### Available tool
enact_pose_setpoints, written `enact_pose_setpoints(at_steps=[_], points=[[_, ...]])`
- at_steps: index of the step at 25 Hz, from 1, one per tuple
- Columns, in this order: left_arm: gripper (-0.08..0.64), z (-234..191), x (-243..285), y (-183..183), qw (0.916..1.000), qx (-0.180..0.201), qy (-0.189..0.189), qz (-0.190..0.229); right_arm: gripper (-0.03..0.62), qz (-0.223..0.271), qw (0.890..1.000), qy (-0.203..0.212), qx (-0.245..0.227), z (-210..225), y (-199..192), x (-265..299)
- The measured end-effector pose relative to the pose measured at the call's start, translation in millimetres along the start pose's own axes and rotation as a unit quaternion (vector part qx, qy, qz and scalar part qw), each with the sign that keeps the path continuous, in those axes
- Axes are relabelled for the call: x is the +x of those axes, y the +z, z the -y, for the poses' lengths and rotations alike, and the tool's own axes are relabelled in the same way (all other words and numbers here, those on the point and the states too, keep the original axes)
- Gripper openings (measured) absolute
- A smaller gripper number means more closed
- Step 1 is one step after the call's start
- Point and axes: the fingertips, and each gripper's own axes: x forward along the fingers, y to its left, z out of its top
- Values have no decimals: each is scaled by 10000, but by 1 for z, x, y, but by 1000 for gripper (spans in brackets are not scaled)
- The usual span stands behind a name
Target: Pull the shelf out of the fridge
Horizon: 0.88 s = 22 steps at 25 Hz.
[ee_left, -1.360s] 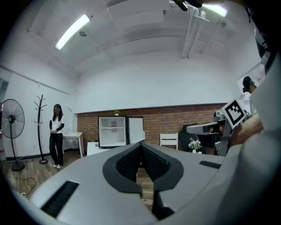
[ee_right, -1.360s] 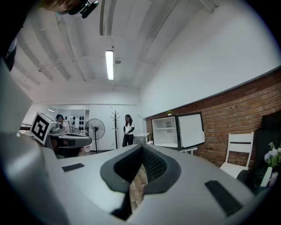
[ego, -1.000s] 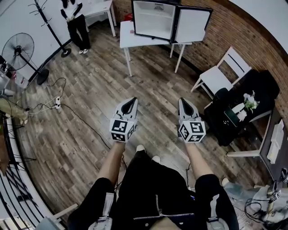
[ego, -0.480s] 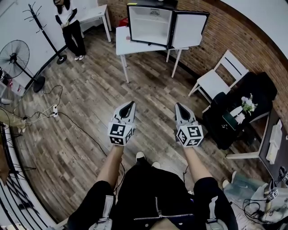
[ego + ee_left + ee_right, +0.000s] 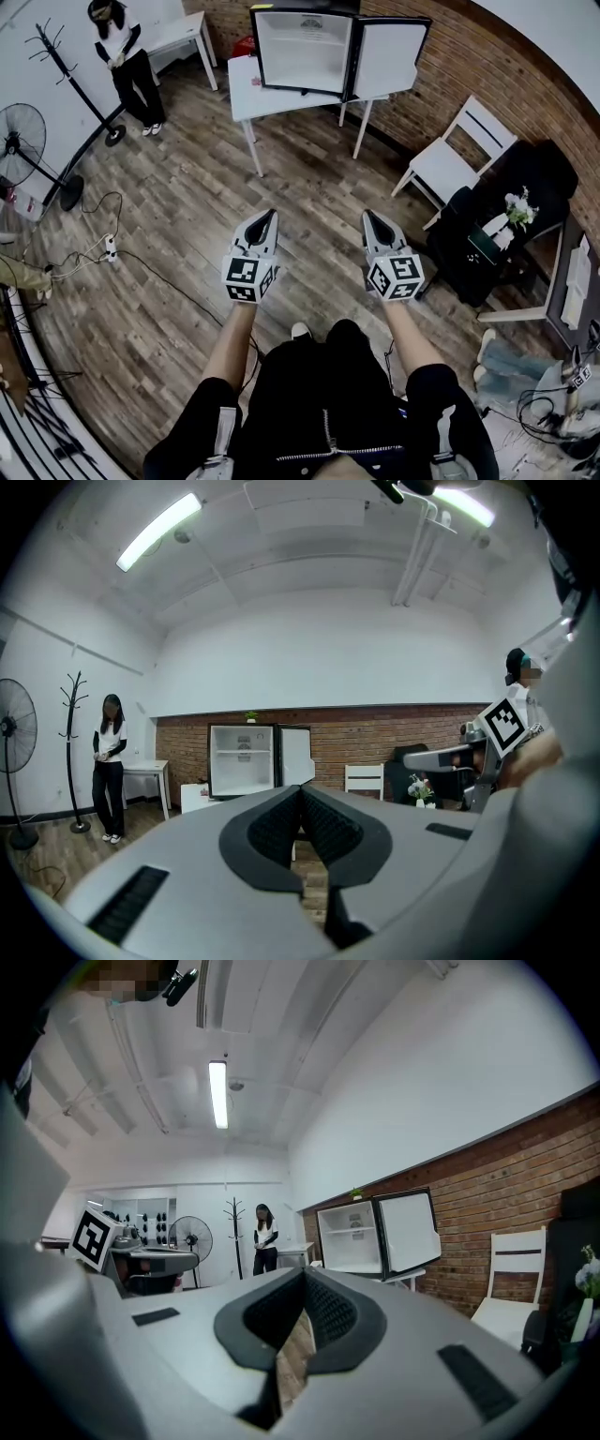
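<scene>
A small white fridge (image 5: 302, 49) stands open on a white table (image 5: 246, 86) far ahead, its door (image 5: 386, 58) swung to the right. A thin shelf (image 5: 242, 752) crosses its white inside; the same fridge (image 5: 349, 1237) shows in the right gripper view. My left gripper (image 5: 266, 217) and right gripper (image 5: 371, 218) are held side by side at waist height over the wooden floor, well short of the table. Both are shut with nothing between their jaws. The left gripper (image 5: 300, 789) points at the fridge, and the right gripper (image 5: 303, 1274) points a little left of it.
A person (image 5: 124, 58) stands at the far left by a coat stand (image 5: 67, 77) and a second white table (image 5: 180, 33). A floor fan (image 5: 28, 141) and cables (image 5: 112, 248) lie left. A white chair (image 5: 459, 155) and a dark table with flowers (image 5: 516, 211) stand right by the brick wall.
The view has moved forward: the fridge, table and chair have shifted slightly left and the fan has slid off towards the left edge. Both grippers stay shut, side by side.
</scene>
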Motion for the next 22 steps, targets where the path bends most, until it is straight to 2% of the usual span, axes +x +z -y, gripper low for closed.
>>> enact_pose_setpoints(at_steps=[12, 22], points=[[21, -53, 59, -6, 9998, -101, -18, -148, 5, -175, 9998, 35, 119, 15, -7, 75], [21, -107, 168, -2, 9997, -132, 65, -214, 5, -213, 9995, 185, 163, 70, 6, 192]])
